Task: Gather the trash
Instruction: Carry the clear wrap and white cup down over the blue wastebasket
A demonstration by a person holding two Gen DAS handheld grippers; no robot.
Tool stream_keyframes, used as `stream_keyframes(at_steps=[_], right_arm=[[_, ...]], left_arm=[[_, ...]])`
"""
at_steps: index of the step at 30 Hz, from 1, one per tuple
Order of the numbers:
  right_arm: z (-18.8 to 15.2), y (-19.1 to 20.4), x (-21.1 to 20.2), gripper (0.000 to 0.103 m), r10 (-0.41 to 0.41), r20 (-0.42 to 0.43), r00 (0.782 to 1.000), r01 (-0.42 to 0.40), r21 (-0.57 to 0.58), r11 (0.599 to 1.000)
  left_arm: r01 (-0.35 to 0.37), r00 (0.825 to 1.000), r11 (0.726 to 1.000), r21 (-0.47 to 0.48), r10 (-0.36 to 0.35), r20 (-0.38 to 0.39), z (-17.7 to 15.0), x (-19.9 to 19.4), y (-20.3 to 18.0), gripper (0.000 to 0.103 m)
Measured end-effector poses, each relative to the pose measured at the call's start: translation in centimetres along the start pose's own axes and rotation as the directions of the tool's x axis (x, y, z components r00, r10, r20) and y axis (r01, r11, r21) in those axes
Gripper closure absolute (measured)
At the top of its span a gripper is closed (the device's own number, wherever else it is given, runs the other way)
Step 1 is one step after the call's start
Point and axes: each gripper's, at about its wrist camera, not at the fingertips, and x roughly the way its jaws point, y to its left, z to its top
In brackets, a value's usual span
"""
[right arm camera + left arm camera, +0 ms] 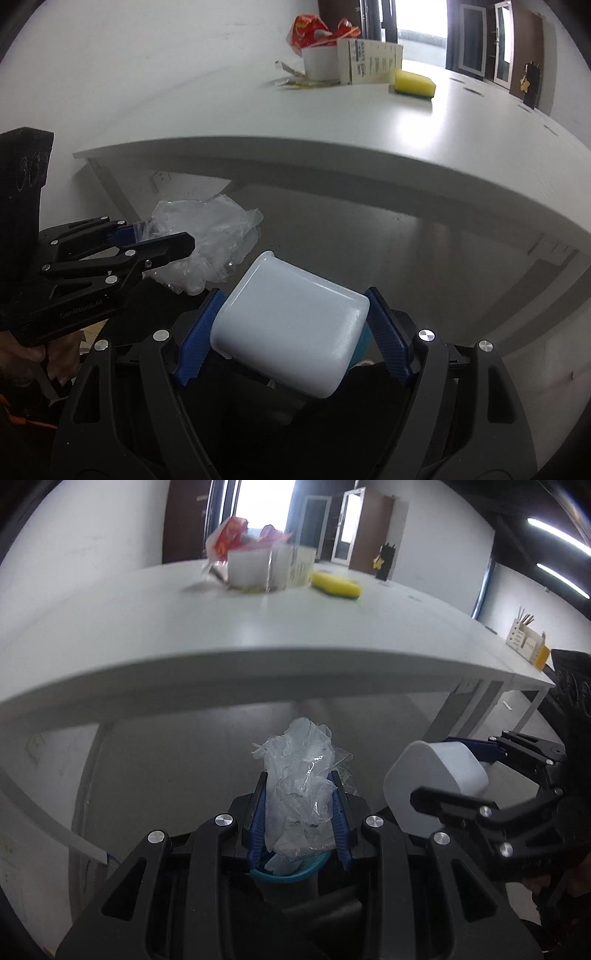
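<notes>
Crumpled clear plastic wrap [301,771] is sitting clamped between the blue pads of the left gripper [300,779], bulging up past the fingertips, below the front edge of the white table [258,627]. A blue rim [288,875] is showing under the wrap, contents unclear. The right gripper [291,295] is squeezing a white plastic tub [291,332] by its sides, tub tipped with its base toward the camera; it is hanging just beside the left gripper, off the table edge. In the right wrist view the wrap [210,236] is showing just left of the tub, near but apparently not touching. On the far tabletop more litter is waiting: a red snack wrapper [314,29] poking out of a white cup [319,62], a white carton [369,61] touching the cup, a yellow sponge [413,85] just right of it, small scraps [295,79] by the cup. Background blurred.
</notes>
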Motion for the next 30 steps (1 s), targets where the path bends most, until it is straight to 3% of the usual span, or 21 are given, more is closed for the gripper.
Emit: stream_keyframes(at_steps=[17,20,27,30], right_arm=[[-4.0,-2.6,11.1,0.030,0.025,-0.189,0.982,-0.009,0.087,0.996],[-4.5,-2.6,12.8,0.030,-0.005,-0.218,0.976,0.022,0.075,0.997],[-4.6,-2.6,15.9,0.030,-0.025,-0.282,0.959,0.047,0.072,0.996],[-4.3,-3.3,17.6,0.030,-0.027,-0.309,0.951,0.057,0.091,0.994]], left_arm=[[-0.067,0.988,0.990,-0.123,0.048,-0.147,-4.7,9.5,4.4,0.073],[-0.045,0.987,0.982,-0.186,0.014,-0.162,-4.6,10.8,4.7,0.073],[-0.075,0.975,0.988,-0.132,0.046,-0.216,-4.3,15.0,4.6,0.073],[-0.069,0.974,0.985,-0.159,0.032,-0.223,-3.7,16.6,5.4,0.073]])
